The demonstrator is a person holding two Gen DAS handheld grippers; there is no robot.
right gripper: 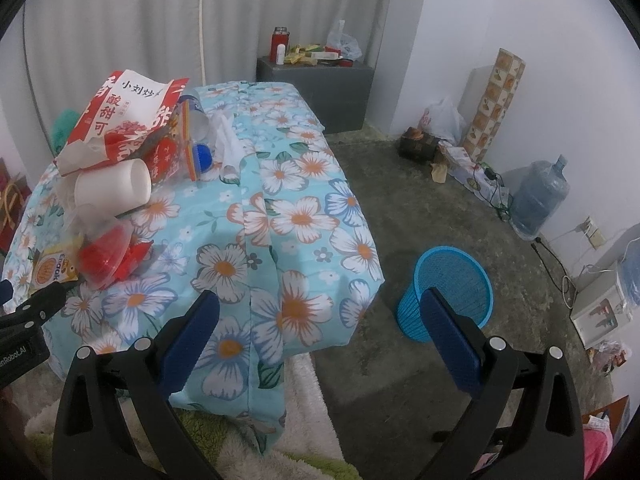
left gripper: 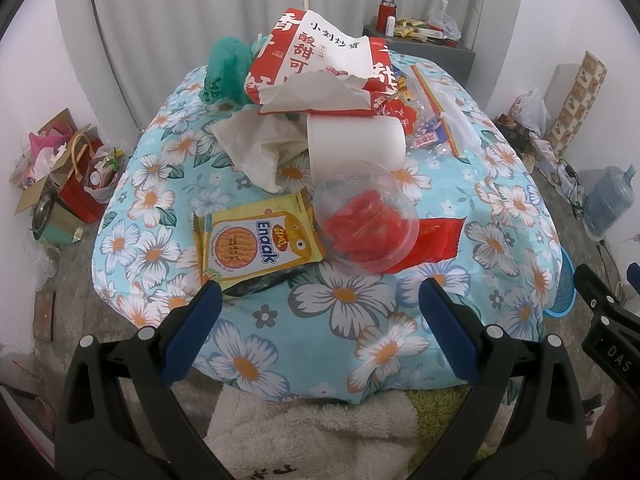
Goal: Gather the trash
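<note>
1. Left gripper point(left gripper: 320, 308): jaws wide apart, holding nothing, poised just short of the nearest trash on the worktop point(left gripper: 340, 320), which is covered in a flowered cloth.
2. Trash, left to right in the left wrist view: one green bag point(left gripper: 224, 68); one crumpled white paper point(left gripper: 256, 148); one yellow snack packet point(left gripper: 256, 240); one large red-and-white bag point(left gripper: 320, 64) on top of the pile; one white cup point(left gripper: 356, 140) lying on its side; one clear lid point(left gripper: 364, 220) resting over one red wrapper point(left gripper: 432, 240). Further small wrappers and a clear sheet lie behind the cup; their number cannot be told.
3. Right gripper point(right gripper: 320, 312): jaws wide apart, empty, held over the worktop's near right edge, well apart from the pile.
4. Bin: one blue basket point(right gripper: 448, 288) standing on the floor just beside the worktop's right corner. It appears empty, so collection is judged hardly begun.
5. Risk: the clear lid is smooth and domed; a shallow pinch would likely let it slip or spring away.
6. Risk: the big bag rests loosely on the cup and paper; pulling a lower item first could bring the pile down or set the cup rolling off the edge.
7. Risk: the jaws could snag the loose cloth while closing on the flat packet and drag everything.
</note>
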